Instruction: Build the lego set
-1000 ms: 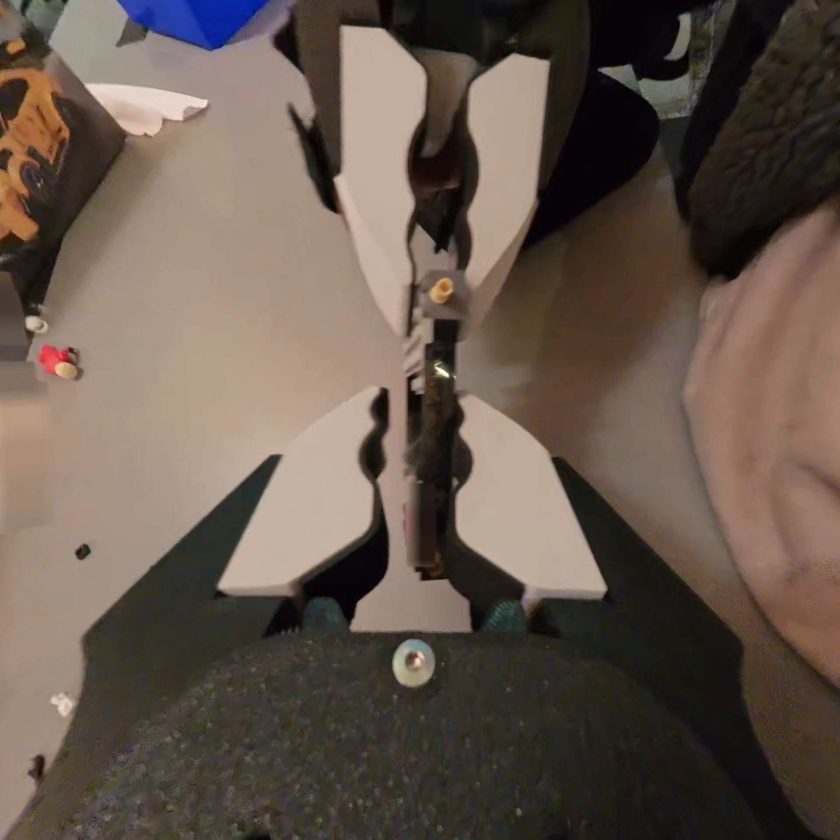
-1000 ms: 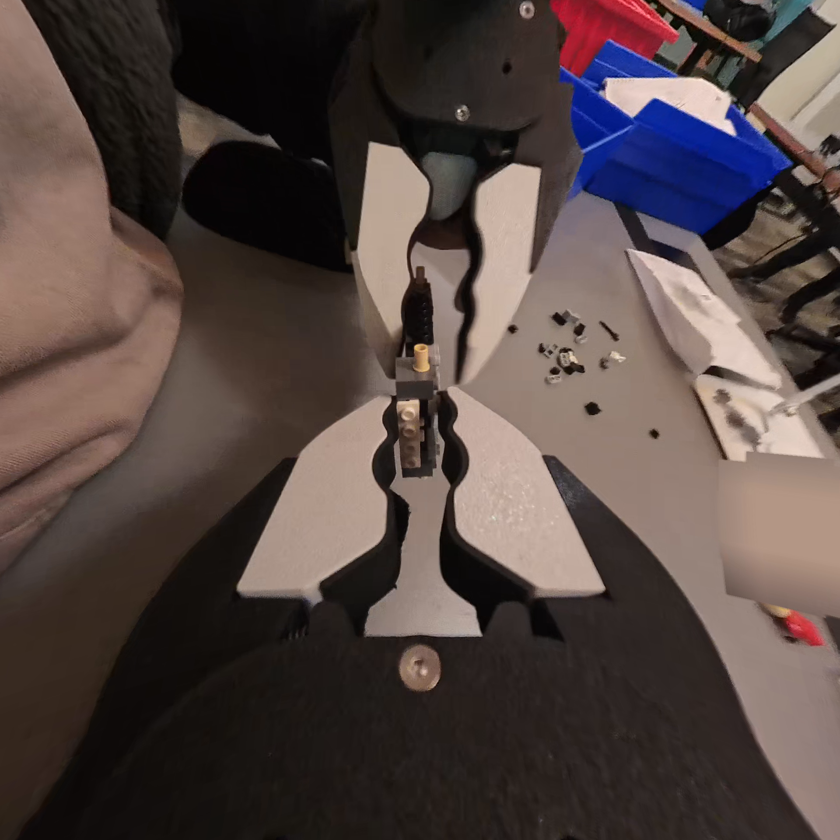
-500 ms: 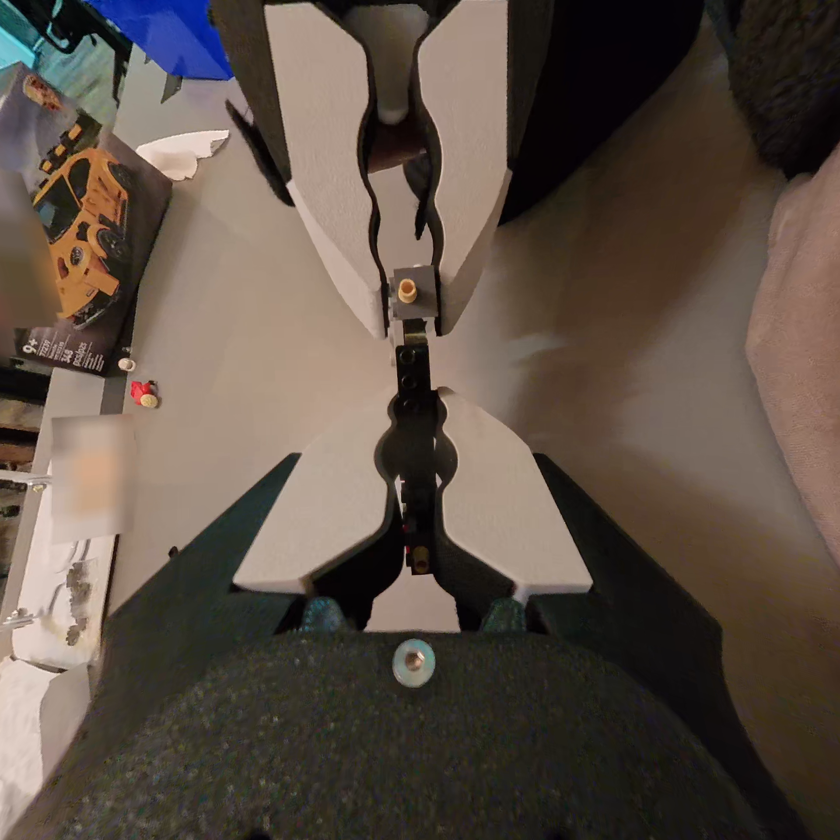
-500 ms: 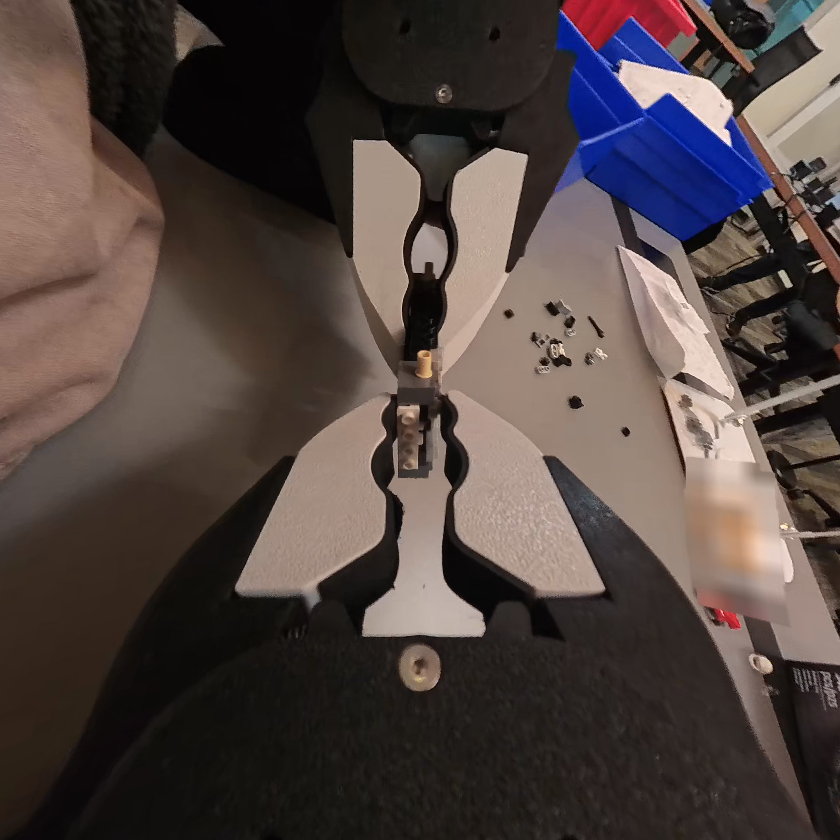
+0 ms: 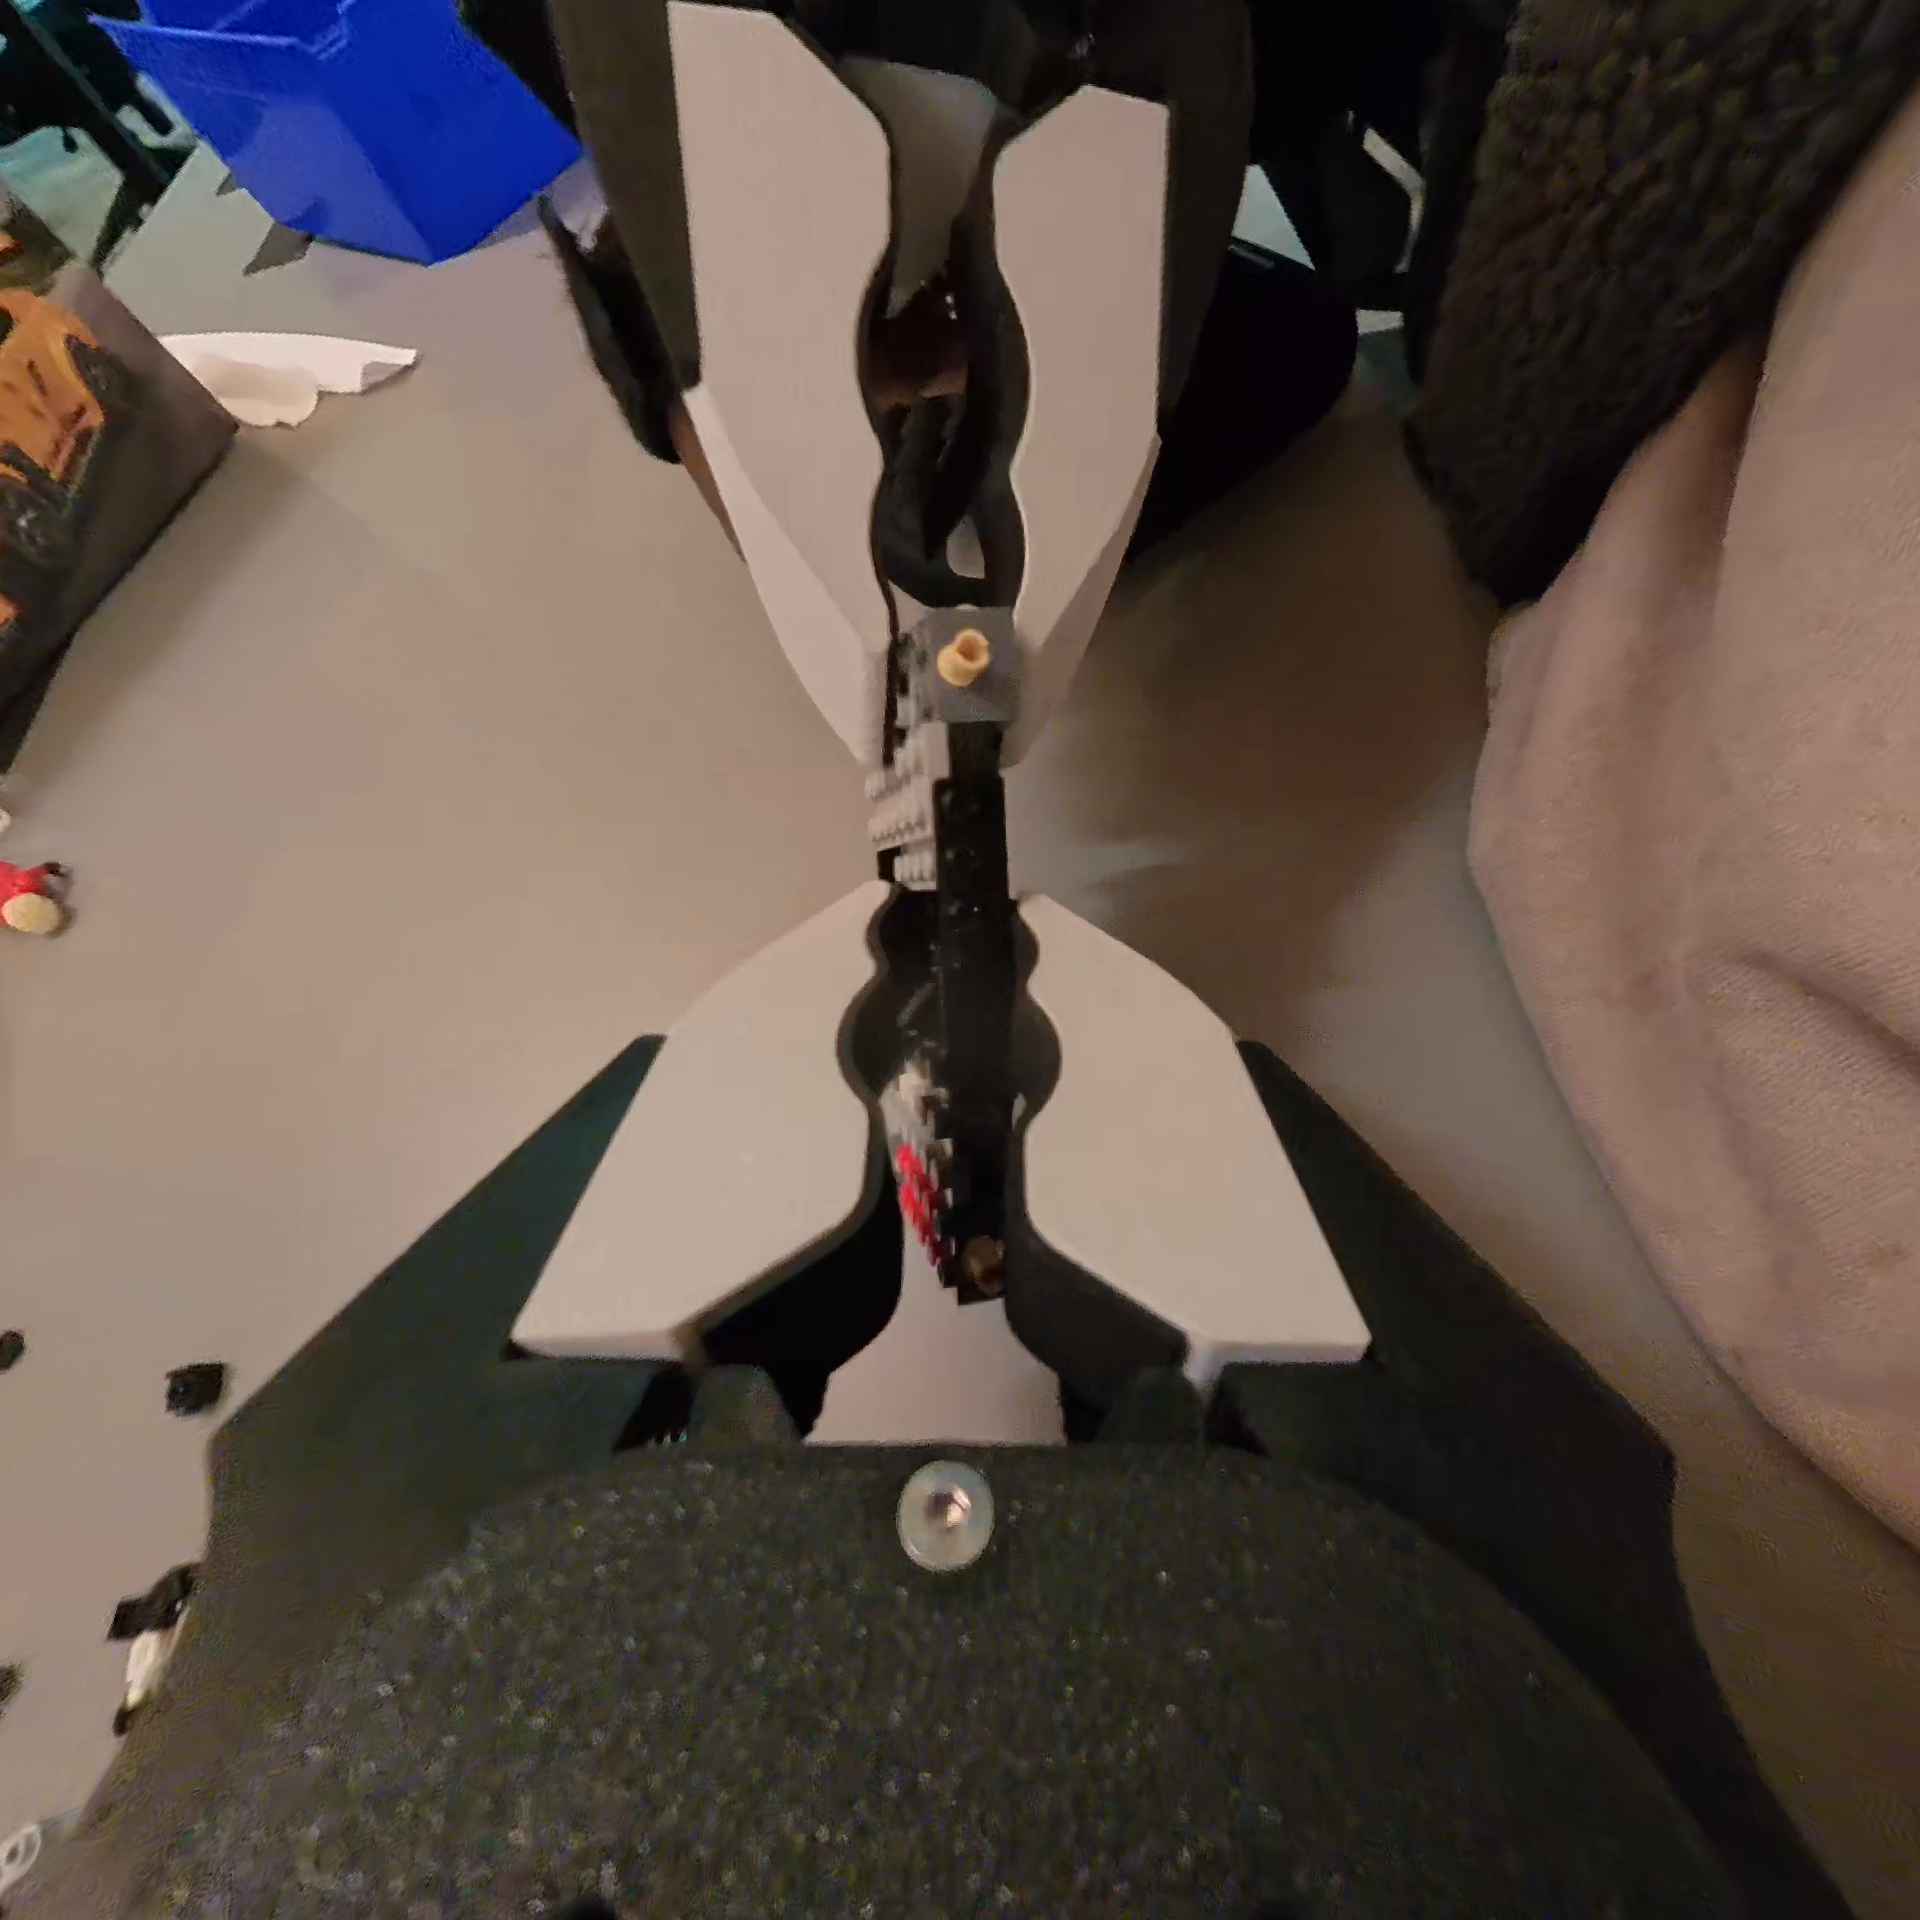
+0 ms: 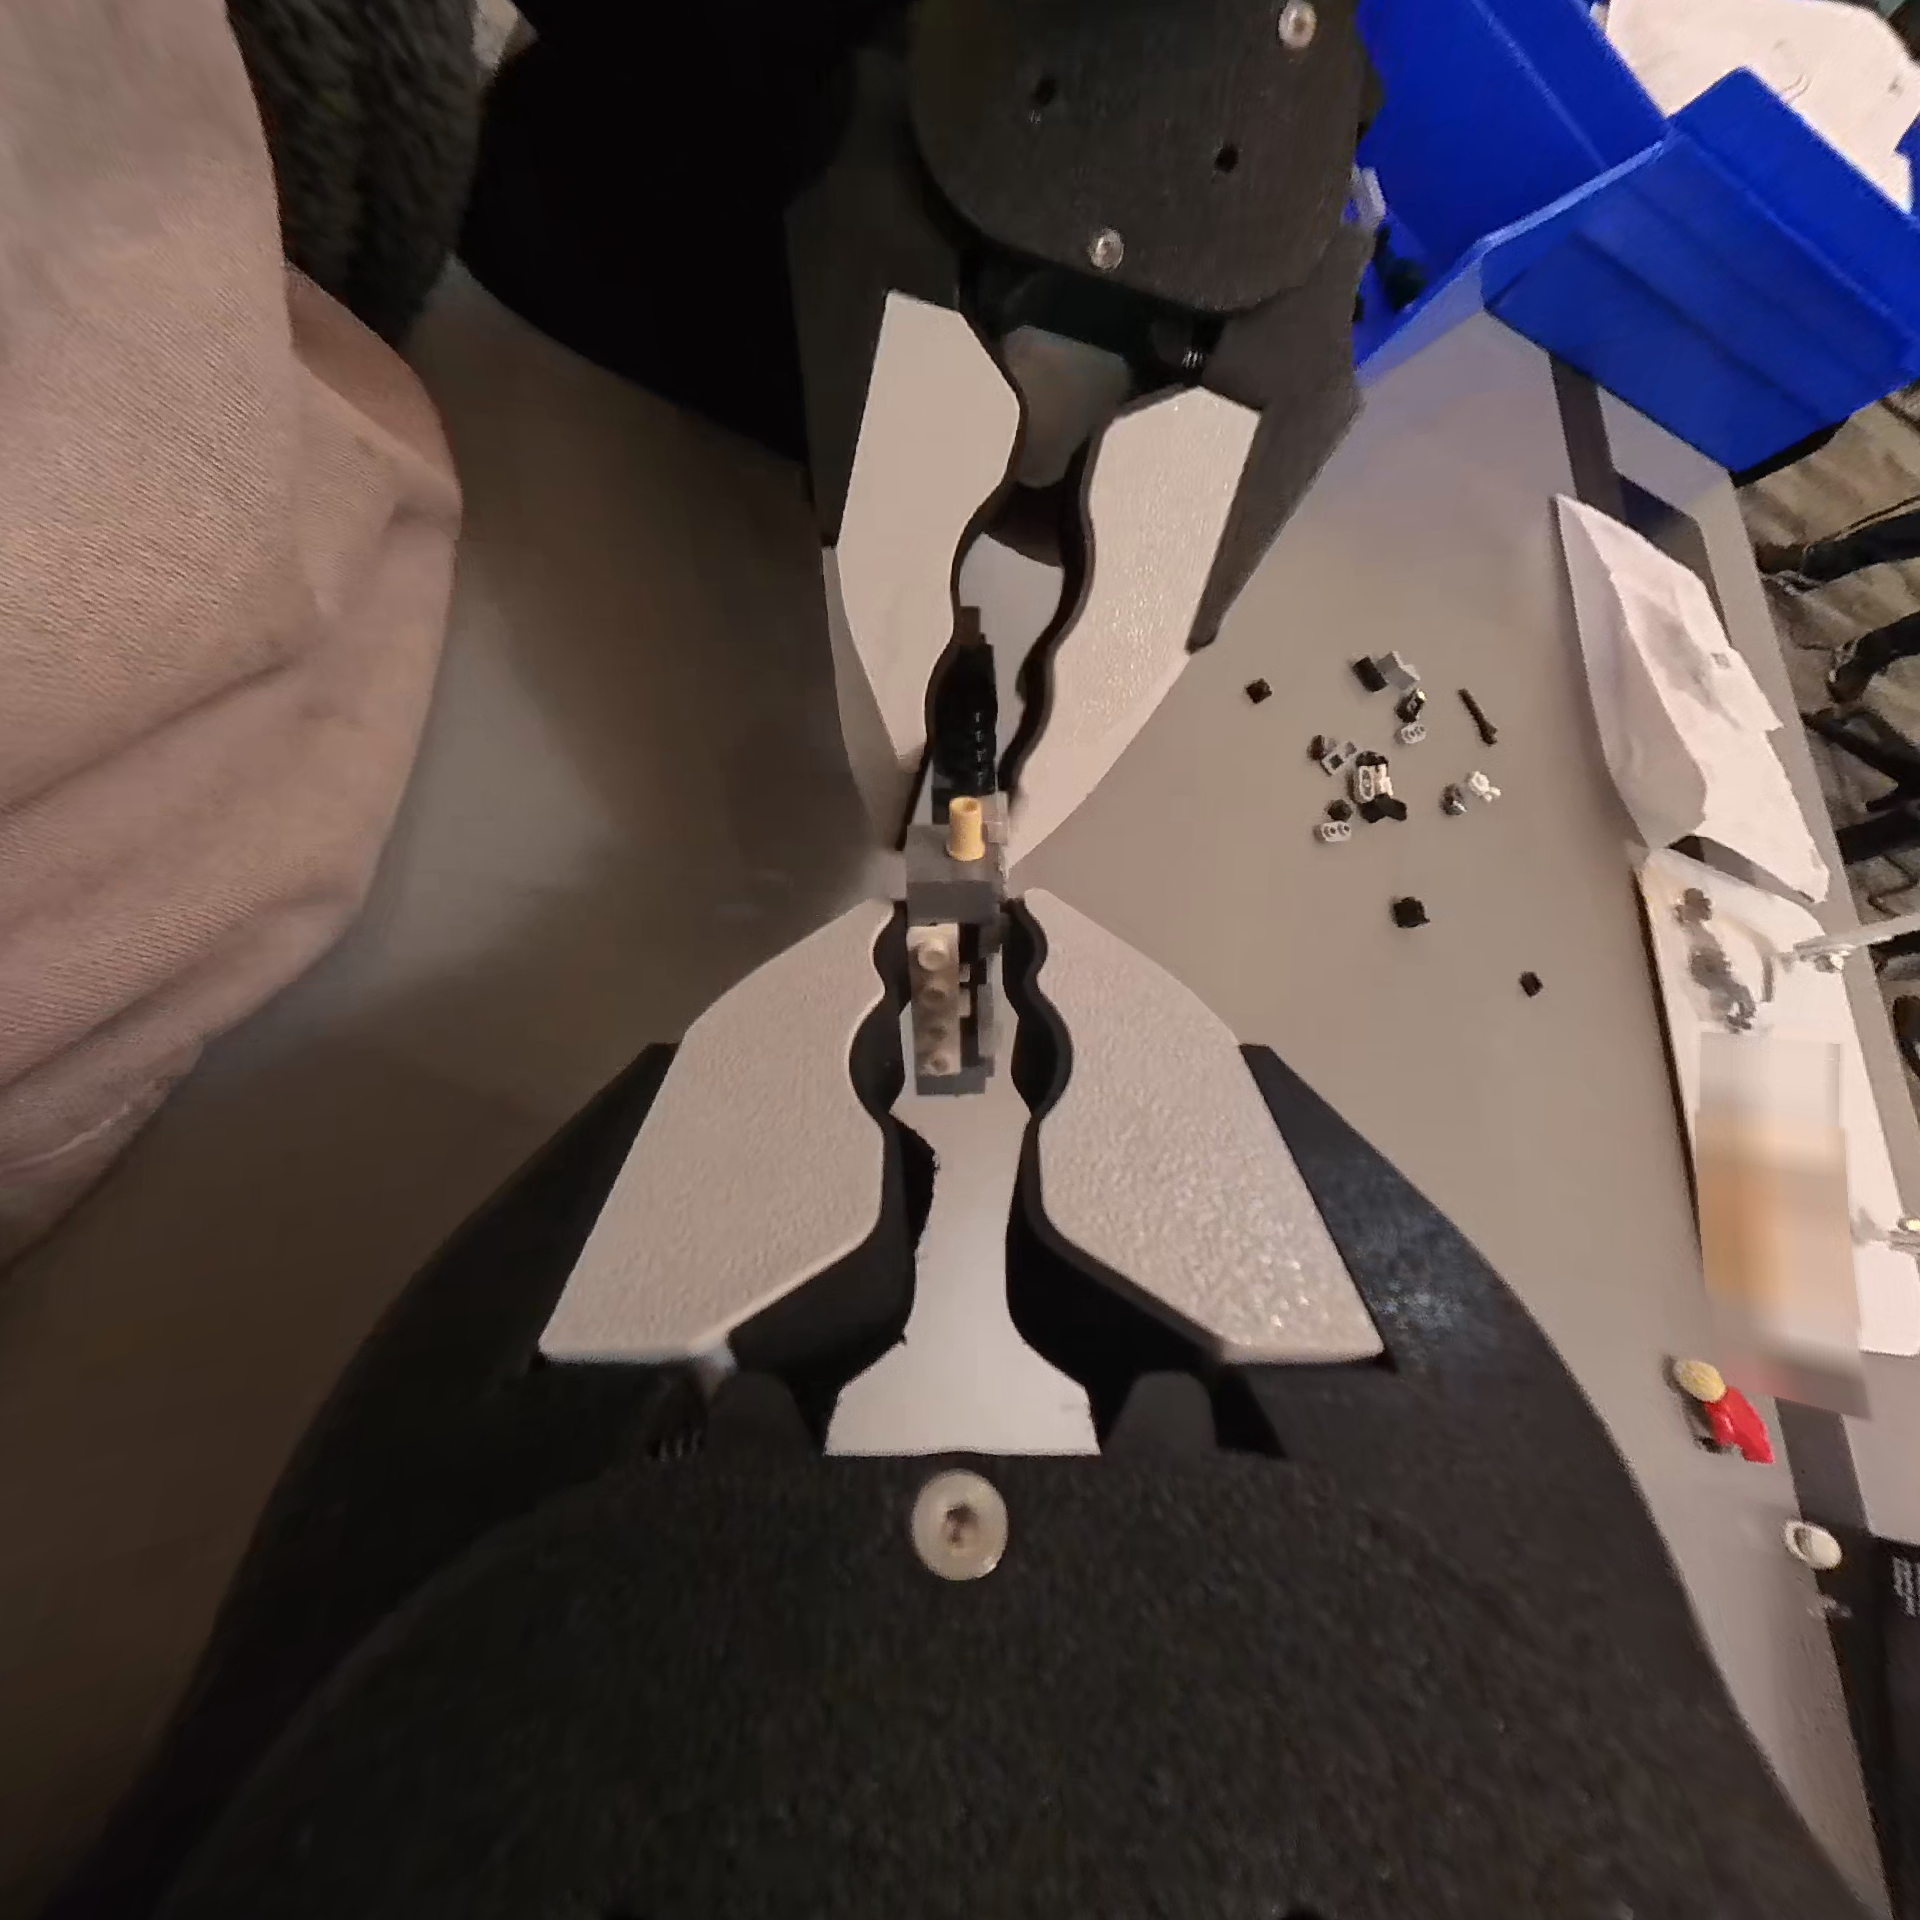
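My two grippers meet tip to tip above the grey table. In the left wrist view my left gripper (image 5: pixel 951 899) is shut on a long black Lego assembly (image 5: pixel 971 987) with red and grey parts near its rear. My right gripper (image 5: pixel 940 743) faces it from above, shut on a grey sub-assembly (image 5: pixel 971 675) with a tan pin. The two builds touch end to end. In the right wrist view my right gripper (image 6: pixel 951 904) grips the grey sub-assembly (image 6: pixel 951 883) with its light studded plate. The left gripper (image 6: pixel 961 821) holds the black assembly (image 6: pixel 968 717) beyond it.
Blue bins (image 6: pixel 1662 239) stand at the table's far side and also show in the left wrist view (image 5: pixel 343 125). Several small loose pieces (image 6: pixel 1371 769), torn paper bags (image 6: pixel 1683 707) and a red piece (image 6: pixel 1730 1418) lie nearby. The set's box (image 5: pixel 62 468) and a person's clothing (image 5: pixel 1714 935) flank the grippers. The red piece (image 6: pixel 1730 1418) is about 40 cm from both grippers' fingertips.
Both grippers stay shut on their builds and tip to tip. The pair has swung over the table, and the light grey plate now lies alongside the black assembly's end.
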